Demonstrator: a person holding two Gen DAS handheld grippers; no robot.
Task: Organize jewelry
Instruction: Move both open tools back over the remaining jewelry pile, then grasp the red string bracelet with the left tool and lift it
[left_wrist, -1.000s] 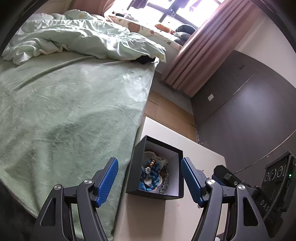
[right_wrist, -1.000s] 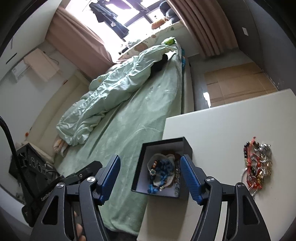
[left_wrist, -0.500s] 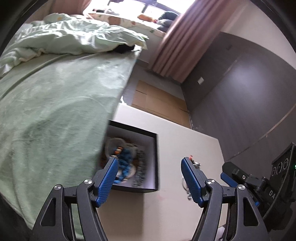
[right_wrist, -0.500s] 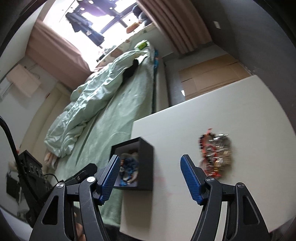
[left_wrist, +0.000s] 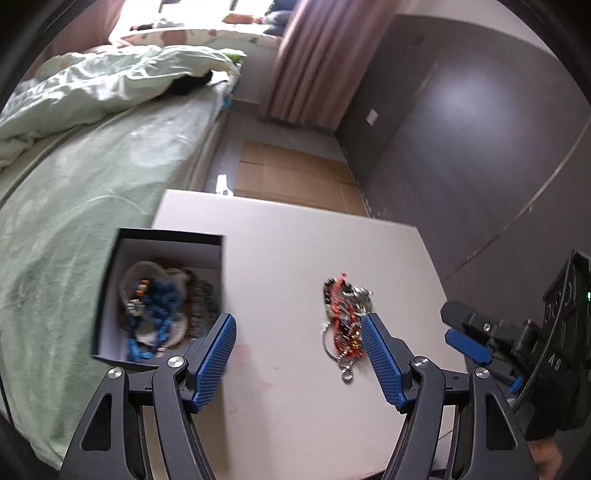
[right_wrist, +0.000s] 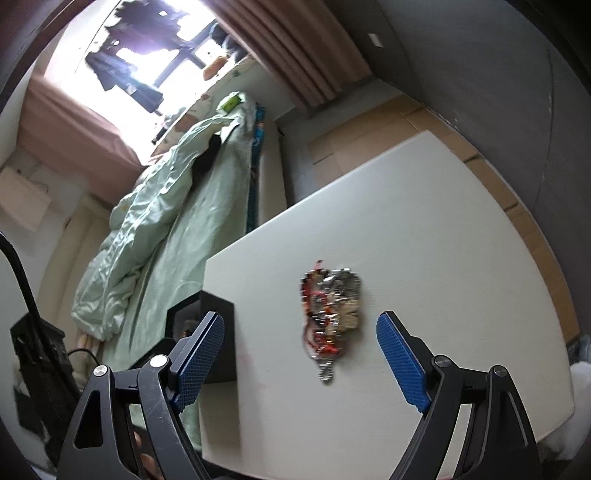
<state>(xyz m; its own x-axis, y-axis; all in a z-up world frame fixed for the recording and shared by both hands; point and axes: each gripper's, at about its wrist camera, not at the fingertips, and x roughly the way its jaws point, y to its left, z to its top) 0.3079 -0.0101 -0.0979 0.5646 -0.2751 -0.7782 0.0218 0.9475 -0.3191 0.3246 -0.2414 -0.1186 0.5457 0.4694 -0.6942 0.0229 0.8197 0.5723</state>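
Observation:
A black open box at the table's left edge holds blue beads and other jewelry. A tangled pile of red and silver jewelry lies loose on the white table, right of the box. My left gripper is open and empty, above the table between box and pile. My right gripper is open and empty, with the jewelry pile lying just ahead between its fingers. The box shows partly behind its left finger.
A bed with a green blanket runs along the table's left side. A dark wall stands to the right. Cardboard-covered floor lies beyond the table's far edge. The right gripper's body shows at the left view's right edge.
Both grippers have swung right, from over the box toward the loose jewelry pile. The pile now sits centred ahead of the right gripper. Both stay open.

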